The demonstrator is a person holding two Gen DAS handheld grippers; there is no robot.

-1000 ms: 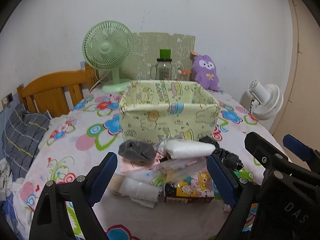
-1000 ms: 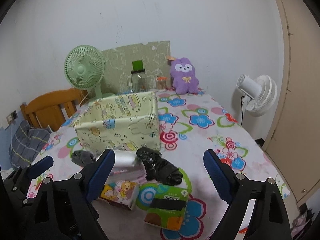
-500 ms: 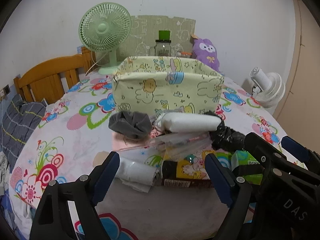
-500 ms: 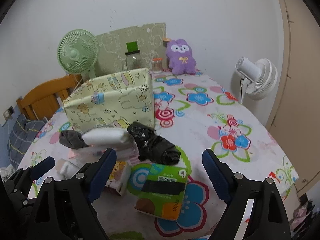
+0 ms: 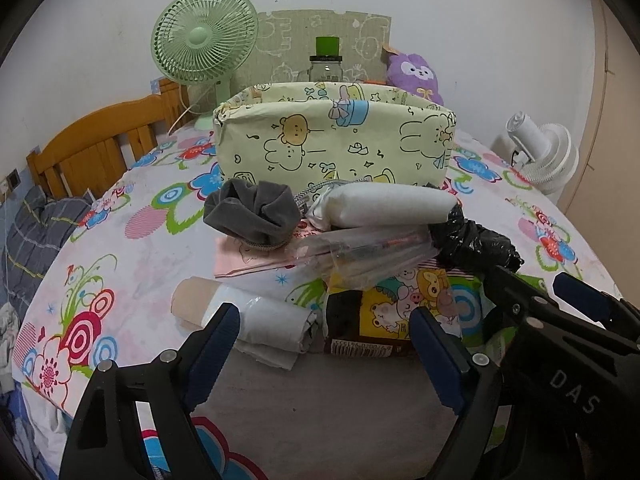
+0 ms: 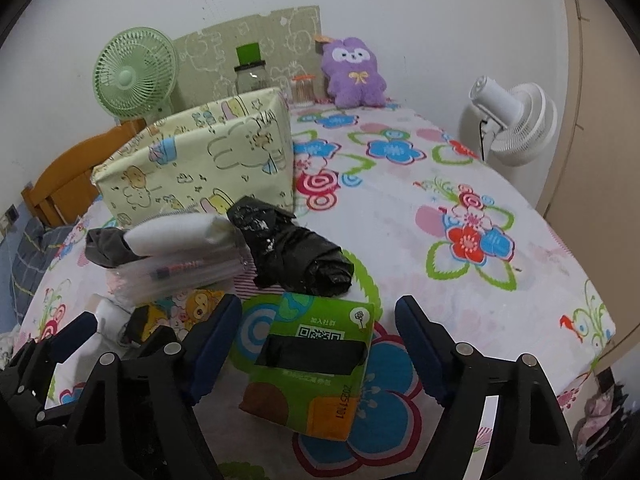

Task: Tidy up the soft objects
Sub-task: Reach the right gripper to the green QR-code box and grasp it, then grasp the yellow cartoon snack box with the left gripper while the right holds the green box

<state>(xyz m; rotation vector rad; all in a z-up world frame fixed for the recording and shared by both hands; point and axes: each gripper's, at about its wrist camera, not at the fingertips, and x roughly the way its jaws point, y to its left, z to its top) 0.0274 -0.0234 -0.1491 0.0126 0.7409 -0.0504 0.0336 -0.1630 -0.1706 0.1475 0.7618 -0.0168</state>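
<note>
Left gripper (image 5: 324, 344) over near edge of tabletop (image 5: 344, 408), fingers apart, gripping nothing. Right gripper (image 6: 318, 344) fingers apart and just been closing, straddling green tissue pack (image 6: 310, 364) without touching. Pile of soft objects just ahead: grey cloth (image 5: 252, 214), white roll (image 5: 384, 205), black bag (image 6: 292, 256). Yellow cartoon-print bin (image 5: 332, 140) behind pile.

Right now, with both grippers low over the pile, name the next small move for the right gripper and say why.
Probably ease the right gripper a little further down and close on the green tissue pack. Its jaws have just been closing, but the pack lies between them untouched, loose on the floral tablecloth, nearer than the black bag roll.
</note>
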